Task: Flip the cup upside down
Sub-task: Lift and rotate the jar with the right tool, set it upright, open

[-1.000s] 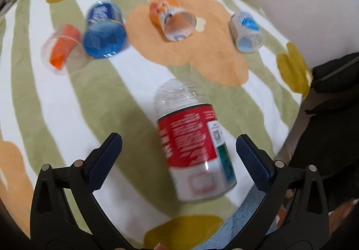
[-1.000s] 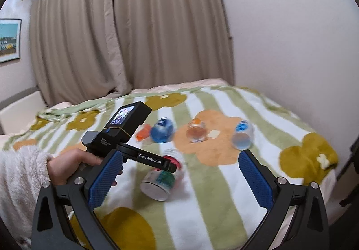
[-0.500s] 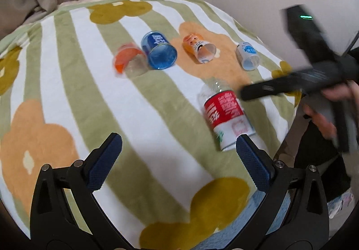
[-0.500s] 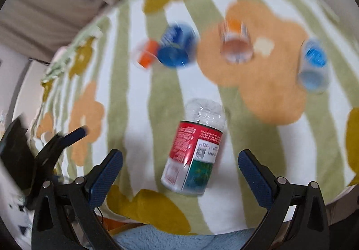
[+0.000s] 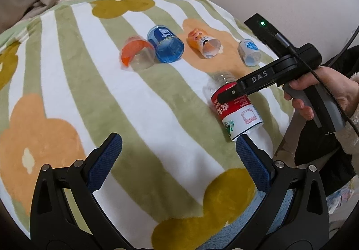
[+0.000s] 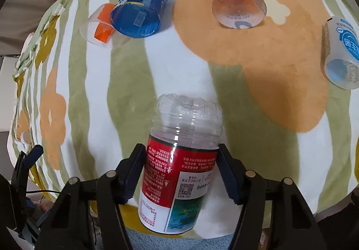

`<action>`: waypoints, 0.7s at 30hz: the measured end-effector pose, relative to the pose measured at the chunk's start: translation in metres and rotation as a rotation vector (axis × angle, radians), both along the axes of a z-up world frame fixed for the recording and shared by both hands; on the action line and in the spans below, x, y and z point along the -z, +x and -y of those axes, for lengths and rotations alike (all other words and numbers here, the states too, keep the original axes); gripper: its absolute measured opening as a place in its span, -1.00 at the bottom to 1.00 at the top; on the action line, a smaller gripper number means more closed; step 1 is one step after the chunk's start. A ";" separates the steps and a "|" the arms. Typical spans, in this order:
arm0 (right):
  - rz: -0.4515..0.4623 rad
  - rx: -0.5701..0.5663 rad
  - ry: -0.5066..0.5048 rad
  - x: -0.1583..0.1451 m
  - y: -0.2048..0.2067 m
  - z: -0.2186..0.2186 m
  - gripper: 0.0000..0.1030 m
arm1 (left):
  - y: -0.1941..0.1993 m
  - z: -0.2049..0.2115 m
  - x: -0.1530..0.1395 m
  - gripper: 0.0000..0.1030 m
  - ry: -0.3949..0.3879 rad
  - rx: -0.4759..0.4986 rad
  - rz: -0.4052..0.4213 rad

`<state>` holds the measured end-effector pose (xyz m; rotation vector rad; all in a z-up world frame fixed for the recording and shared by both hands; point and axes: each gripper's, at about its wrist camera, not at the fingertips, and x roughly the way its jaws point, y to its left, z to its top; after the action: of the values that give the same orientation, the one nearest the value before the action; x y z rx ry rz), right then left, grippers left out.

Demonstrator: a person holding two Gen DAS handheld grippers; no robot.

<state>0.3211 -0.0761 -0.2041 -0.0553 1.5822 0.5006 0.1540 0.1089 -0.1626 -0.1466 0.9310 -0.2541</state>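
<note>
Left wrist view: my left gripper [image 5: 178, 153] hangs over the near edge of the bed, jaws wide apart, nothing between them. The striped flower blanket [image 5: 74, 84] carries five cups, all lying on their sides. The red-label cup [image 5: 236, 111] lies near the right edge of the bed, clear base pointing away from me. My right gripper [image 5: 226, 95] comes in from the right, held in the right hand [image 5: 323, 93], one black finger lying across the red label. Farther back in a row: orange-band clear cup [image 5: 136, 55], blue cup [image 5: 166, 44] touching it, orange cup [image 5: 204, 43], pale blue cup [image 5: 249, 52].

Right wrist view: right gripper [image 6: 180, 171] has its jaws clamped on the red-label cup [image 6: 179, 173], one pad on each side of the label. The cup lies on the blanket [image 6: 134, 84], open mouth toward the camera. The blue cup [image 6: 141, 7], orange cup [image 6: 235, 5] and pale blue cup [image 6: 341, 52] lie well apart from it.
</note>
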 end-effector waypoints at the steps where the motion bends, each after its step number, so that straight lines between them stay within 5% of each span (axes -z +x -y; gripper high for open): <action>1: 0.025 0.003 0.027 -0.011 -0.001 0.002 0.15 | -0.001 -0.001 -0.001 0.97 0.002 -0.004 0.007; 4: 0.233 0.022 0.204 -0.066 -0.012 0.024 0.15 | -0.010 -0.005 -0.008 0.97 0.010 -0.040 0.053; 7: 0.655 -0.001 0.330 -0.113 -0.060 0.049 0.15 | -0.020 -0.014 -0.014 0.97 -0.039 -0.113 0.099; 11: 0.957 -0.024 0.351 -0.090 -0.107 0.059 0.15 | -0.028 -0.016 -0.017 0.97 -0.060 -0.177 0.148; 13: 1.036 -0.036 0.303 -0.063 -0.117 0.054 0.15 | -0.027 -0.014 -0.018 0.97 -0.041 -0.172 0.159; 21: 1.097 -0.108 0.275 -0.011 -0.112 0.041 0.15 | -0.021 -0.001 -0.015 0.97 0.011 -0.157 0.177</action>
<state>0.2096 -0.1170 -0.1935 -0.1737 0.4347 0.6170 0.1327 0.1096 -0.1471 -0.1833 0.7404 -0.1148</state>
